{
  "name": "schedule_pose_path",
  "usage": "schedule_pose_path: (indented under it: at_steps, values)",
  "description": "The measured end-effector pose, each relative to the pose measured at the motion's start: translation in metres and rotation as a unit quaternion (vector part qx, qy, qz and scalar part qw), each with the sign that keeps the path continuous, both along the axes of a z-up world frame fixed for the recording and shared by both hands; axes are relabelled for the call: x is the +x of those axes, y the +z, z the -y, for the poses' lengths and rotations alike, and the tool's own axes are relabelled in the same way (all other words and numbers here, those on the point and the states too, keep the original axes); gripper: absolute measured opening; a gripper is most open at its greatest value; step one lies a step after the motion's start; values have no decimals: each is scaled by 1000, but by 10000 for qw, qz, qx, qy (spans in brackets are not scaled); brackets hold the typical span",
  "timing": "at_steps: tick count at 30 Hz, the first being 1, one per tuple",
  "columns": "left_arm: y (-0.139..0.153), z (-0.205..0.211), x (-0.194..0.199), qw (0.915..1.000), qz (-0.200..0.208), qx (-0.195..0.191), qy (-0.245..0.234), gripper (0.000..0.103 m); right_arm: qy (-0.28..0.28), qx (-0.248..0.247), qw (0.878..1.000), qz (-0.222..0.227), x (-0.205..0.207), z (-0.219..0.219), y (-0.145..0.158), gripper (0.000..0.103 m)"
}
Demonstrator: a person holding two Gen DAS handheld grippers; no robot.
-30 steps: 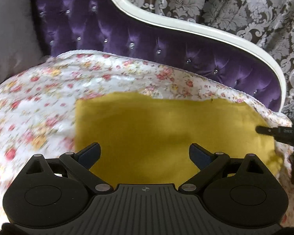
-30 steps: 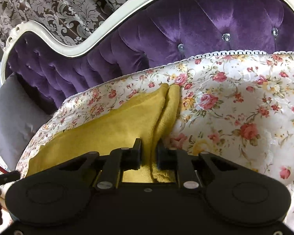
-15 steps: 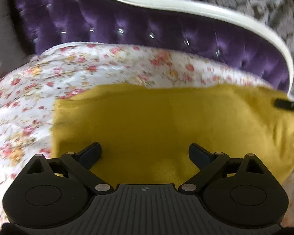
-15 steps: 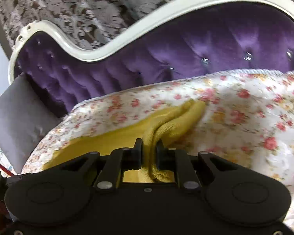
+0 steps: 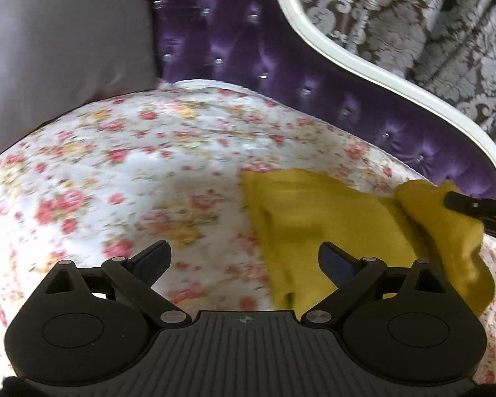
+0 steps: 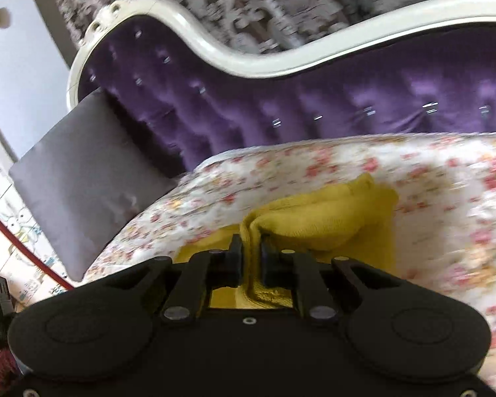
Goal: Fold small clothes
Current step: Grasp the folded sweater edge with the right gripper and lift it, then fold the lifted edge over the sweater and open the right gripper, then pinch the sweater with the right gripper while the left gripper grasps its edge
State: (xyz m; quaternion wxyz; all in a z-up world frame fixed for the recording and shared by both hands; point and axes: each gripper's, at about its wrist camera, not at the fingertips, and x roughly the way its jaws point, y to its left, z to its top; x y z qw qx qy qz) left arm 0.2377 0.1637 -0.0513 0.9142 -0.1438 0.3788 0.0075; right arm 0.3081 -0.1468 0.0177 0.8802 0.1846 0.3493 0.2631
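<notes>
A small mustard-yellow garment (image 5: 327, 228) lies on the floral sheet (image 5: 122, 165), to the right in the left wrist view. My left gripper (image 5: 244, 258) is open and empty, with its right finger over the garment's left part. My right gripper (image 6: 250, 258) is shut on a bunched fold of the yellow garment (image 6: 317, 218) and lifts that end over the rest. The right gripper's fingertip (image 5: 459, 202) shows at the right edge of the left wrist view, with cloth draped under it.
A purple tufted headboard (image 5: 248, 53) with a white curved frame (image 5: 363, 66) runs behind the bed. A grey cushion (image 5: 62, 39) leans at the left; it also shows in the right wrist view (image 6: 82, 182). Patterned wallpaper is behind.
My right gripper has pulled the garment's right end up and leftward over itself, so the cloth looks narrower. My left gripper has shifted left, off most of the garment, and stays open.
</notes>
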Motion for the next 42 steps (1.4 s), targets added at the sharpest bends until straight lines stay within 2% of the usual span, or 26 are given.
schedule_pose_path:
  at_steps: [7,10,12,13,16,17,19,21,24,27,32,39,42]
  values:
    - [-5,-22,-10,9999,-46,-77,116,97,395,-99,9992,-31,-9,-60,-8,15]
    - [-5,-25,-11,9998,-40,-127,116,97,555,-242,9982,37,-14,-80,-12,6]
    - [-6,-26,-10,9998,-38,-165,90,97,708,-301,9970,102,-19,-91,-15,6]
    - [-5,-25,-9,9998,-34,-185,74,97,784,-370,9961,165,-22,-95,-15,13]
    - [-1,-23,-6,9996,23,-268,-7,97,812,-477,9947,414,-35,-96,-12,17]
    - [1,-22,-4,9995,38,-318,-43,97,751,-533,9944,513,-40,-93,-8,22]
    - [6,-19,2,9990,67,-431,-138,97,638,-767,9925,711,-51,-87,-1,53]
    - [11,-14,10,9983,81,-519,-237,97,546,-1059,9889,886,-64,-80,5,65]
    - [18,-1,25,9968,104,-654,-447,97,545,-1571,9809,1013,-85,-74,5,66]
    - [20,14,38,9951,83,-742,-654,98,610,-1957,9718,1165,-105,-77,-2,75]
    - [16,34,58,9922,-109,-846,-914,98,1048,-2630,9459,1584,-130,-94,-16,74]
    - [0,52,81,9862,-486,-1125,-1114,98,1487,-3302,9136,1851,-133,-108,-32,48]
    - [-8,56,92,9828,-607,-1305,-1154,98,1504,-3466,9062,1899,-134,-106,-38,48]
